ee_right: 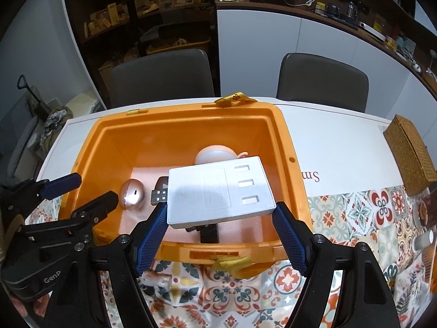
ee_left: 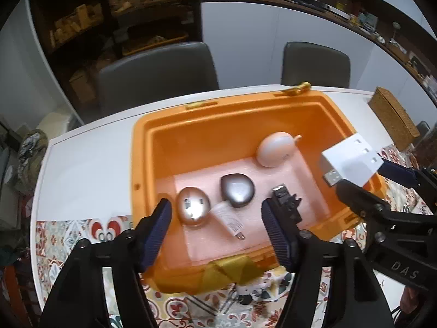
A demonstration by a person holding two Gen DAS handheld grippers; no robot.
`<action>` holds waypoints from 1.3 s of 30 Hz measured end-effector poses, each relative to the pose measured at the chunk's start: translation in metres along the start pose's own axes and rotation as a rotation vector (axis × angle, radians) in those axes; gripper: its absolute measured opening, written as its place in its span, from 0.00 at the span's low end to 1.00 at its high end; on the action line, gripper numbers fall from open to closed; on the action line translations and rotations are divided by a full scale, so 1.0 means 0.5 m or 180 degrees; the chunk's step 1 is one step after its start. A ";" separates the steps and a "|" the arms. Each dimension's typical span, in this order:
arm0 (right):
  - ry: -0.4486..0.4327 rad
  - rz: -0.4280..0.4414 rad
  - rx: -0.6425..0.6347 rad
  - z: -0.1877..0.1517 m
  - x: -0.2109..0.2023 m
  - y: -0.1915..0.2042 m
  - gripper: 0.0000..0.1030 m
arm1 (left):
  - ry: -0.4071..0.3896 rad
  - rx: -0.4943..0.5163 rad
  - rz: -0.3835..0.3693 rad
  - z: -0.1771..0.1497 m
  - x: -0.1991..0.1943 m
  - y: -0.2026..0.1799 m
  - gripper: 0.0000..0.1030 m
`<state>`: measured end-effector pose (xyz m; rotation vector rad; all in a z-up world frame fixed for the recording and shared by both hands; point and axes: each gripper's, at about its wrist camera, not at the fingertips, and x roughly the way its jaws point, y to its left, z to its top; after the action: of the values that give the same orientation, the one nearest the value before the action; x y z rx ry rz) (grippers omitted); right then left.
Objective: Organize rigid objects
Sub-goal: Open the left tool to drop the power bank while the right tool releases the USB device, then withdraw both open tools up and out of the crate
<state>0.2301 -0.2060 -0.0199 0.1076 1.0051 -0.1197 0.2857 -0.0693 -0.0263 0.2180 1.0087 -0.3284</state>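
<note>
Partly hidden behind the right pad of the left gripper [ee_left: 215, 218]: a black clip [ee_left: 286, 199]. Jaws of this gripper apart, nothing between the pads, hanging over the near part of the orange bin [ee_left: 142, 147]. Under the white hub [ee_right: 218, 191], a dark piece, hard to identify. Hub clamped between the pads of the right gripper [ee_right: 221, 224], above the bin at 6 o'clock. Inside, a silver egg [ee_left: 193, 209] at 7, a grey stone [ee_left: 237, 190] central, a small white tube [ee_left: 228, 217], a pink ball [ee_left: 275, 149] at 1. Beyond, two chairs [ee_left: 158, 68]; a wicker box [ee_right: 409, 153] at 3.
</note>
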 end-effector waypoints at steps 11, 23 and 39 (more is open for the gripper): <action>0.0064 0.0084 -0.0044 0.014 0.013 0.030 0.75 | 0.0011 -0.0339 0.0392 -0.016 -0.027 0.074 0.91; 0.0028 -0.0057 -0.0251 0.018 0.028 0.093 0.80 | 0.0039 -0.0541 0.0439 -0.048 -0.025 0.127 0.91; -0.0134 0.0102 -0.0165 -0.048 -0.050 0.097 0.80 | -0.0162 -0.0581 0.0411 -0.115 -0.111 0.130 0.96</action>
<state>0.2043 -0.1534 -0.0099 0.0734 0.9633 -0.0663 0.2369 0.0193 -0.0065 0.1083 0.9633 -0.1227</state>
